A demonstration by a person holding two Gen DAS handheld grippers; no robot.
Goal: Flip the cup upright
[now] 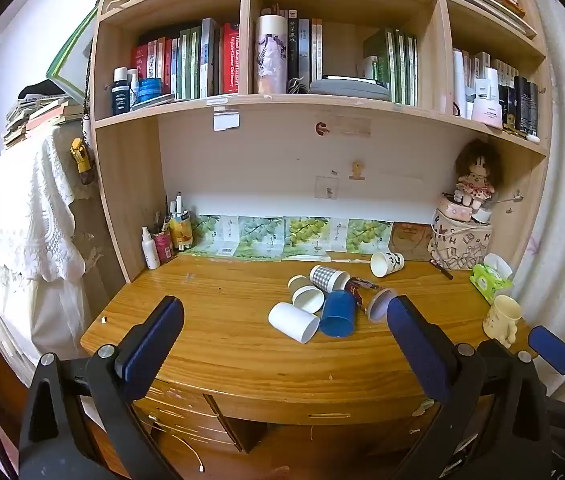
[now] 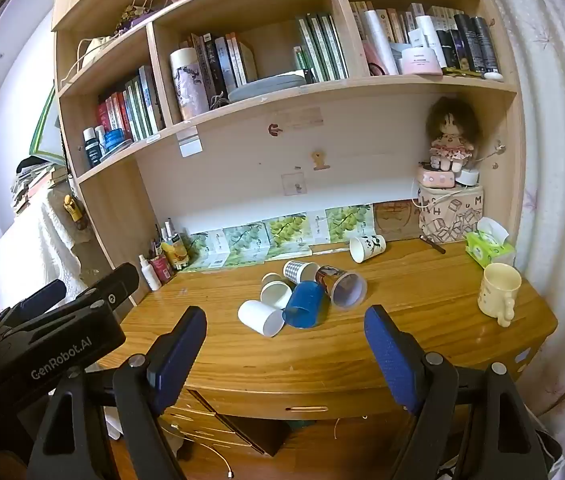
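Several cups lie on their sides in a cluster on the wooden desk (image 1: 218, 320): a white cup (image 1: 293, 322) (image 2: 260, 317), a blue cup (image 1: 337, 313) (image 2: 301, 304), a checkered cup (image 1: 327, 278) (image 2: 297, 271), a small white cup (image 1: 305, 295), and a dark printed cup (image 2: 340, 283). A panda-print cup (image 1: 386, 263) (image 2: 366, 247) lies apart, further back. My left gripper (image 1: 282, 320) is open and empty, held before the desk's front edge. My right gripper (image 2: 284, 330) is open and empty too, also short of the desk.
A cream mug (image 1: 502, 318) (image 2: 497, 290) stands upright at the desk's right edge. A green tissue pack (image 2: 488, 246), a printed bag with a doll (image 2: 448, 216) and bottles at back left (image 1: 162, 236) line the desk. Drawers sit below.
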